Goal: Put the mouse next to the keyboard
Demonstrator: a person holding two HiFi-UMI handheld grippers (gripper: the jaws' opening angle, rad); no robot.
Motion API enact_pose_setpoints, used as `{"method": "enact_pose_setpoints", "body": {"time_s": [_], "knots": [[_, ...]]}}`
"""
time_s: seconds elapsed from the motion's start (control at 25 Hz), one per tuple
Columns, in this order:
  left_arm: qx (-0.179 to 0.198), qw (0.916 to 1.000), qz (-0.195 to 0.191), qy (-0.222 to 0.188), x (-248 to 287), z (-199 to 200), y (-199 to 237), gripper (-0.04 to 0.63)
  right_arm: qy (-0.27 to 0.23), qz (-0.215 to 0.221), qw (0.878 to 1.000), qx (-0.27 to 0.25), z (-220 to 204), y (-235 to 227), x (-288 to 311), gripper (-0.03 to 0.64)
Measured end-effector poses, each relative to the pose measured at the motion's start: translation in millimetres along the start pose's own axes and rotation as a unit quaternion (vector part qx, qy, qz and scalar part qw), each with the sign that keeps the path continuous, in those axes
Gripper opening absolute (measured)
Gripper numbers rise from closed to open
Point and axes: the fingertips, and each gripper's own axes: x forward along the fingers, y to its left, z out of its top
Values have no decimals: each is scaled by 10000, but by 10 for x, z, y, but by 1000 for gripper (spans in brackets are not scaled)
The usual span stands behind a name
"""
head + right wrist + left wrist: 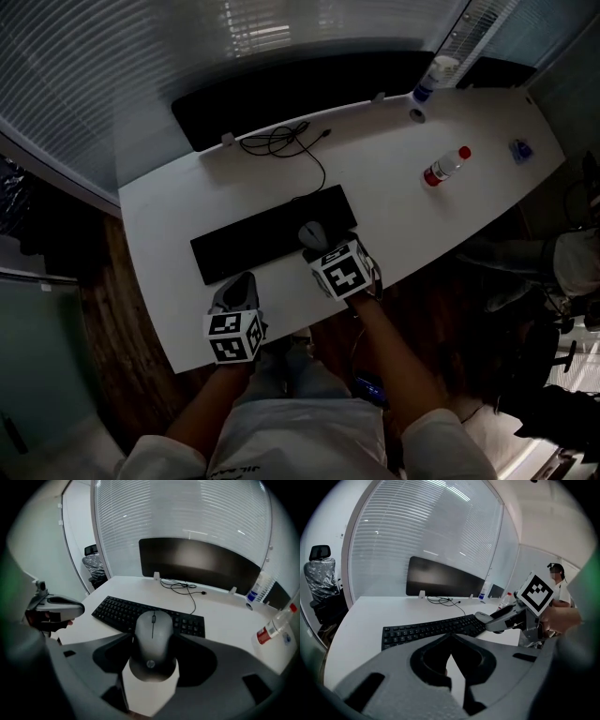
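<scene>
Mouse [152, 630] sits clamped between the jaws of your right gripper [153, 645], over the right end of the keyboard [262, 239], near the near edge of the counter [403, 216]. Your left gripper [450, 638] is closed and empty. This appears to be the carry step; next, lower the mouse onto bare counter beside the keyboard.

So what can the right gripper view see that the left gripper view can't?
Only the right gripper view shows the left gripper, off to the left, and the top of the mouse with its wheel, squeezed between that view's own jaws. Only the left gripper view shows the right gripper from the side, and a person far behind it. Both show the black keyboard, the mouse, the dark screen and the looped cable on the white table.
</scene>
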Motion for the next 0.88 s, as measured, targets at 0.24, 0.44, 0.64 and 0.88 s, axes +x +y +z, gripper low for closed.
{"method": "enact_pose_setpoints", "body": {"time_s": [0.24,0.44,0.64,0.88], "knots": [[112,9997,-155,120,288,24,-338,5,34,-204,9992,332,-229,-560,-60,282],[174,9993,-252,205,481,4,-586,5,82,-338,9983,461,-413,-947,-68,282],[241,9988,-295,295,609,-23,-736,5,164,-483,9970,574,-645,-1354,18,282],[339,9980,-253,461,601,-130,-764,5,269,-550,9948,813,-872,-1687,185,282]]}}
